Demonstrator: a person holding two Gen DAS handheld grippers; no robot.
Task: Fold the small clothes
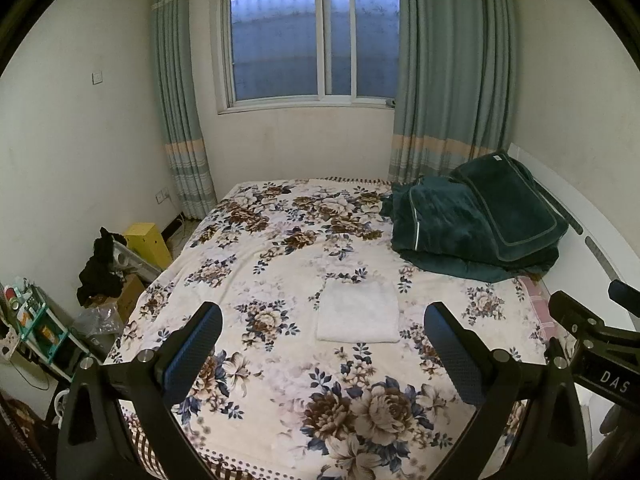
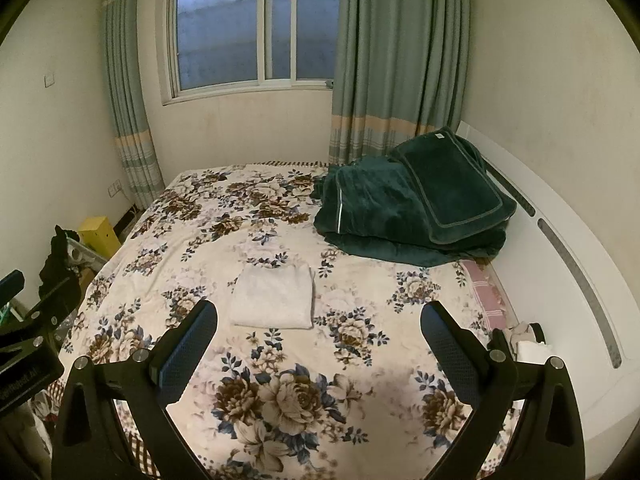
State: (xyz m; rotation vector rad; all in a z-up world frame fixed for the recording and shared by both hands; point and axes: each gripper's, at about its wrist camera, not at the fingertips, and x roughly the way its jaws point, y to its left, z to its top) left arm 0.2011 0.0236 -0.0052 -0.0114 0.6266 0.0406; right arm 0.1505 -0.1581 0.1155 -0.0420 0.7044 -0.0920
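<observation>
Bed [image 1: 280, 380], spread with a floral blanket: the landmark for all that follows. At its far right corner, against the white headboard [image 2: 560, 208], lies a heap of dark green bedding [image 1: 472, 224]. Near the bed's middle rests the task's thing, a white garment [image 1: 358, 314], flat and squared, apparently already folded. My left gripper [image 1: 322, 350] and right gripper [image 2: 318, 346] hover over the bed's near half, each with jaws spread wide and holding nothing. The fold looks complete or nearly so; to finish well, I judge I should check that the edges align, press the crease flat, and pinch only the top layers if another fold is wanted. Off the bed's left side stand a yellow box [image 1: 148, 242] and a cardboard box [image 1: 130, 294], contents not discernible.
</observation>
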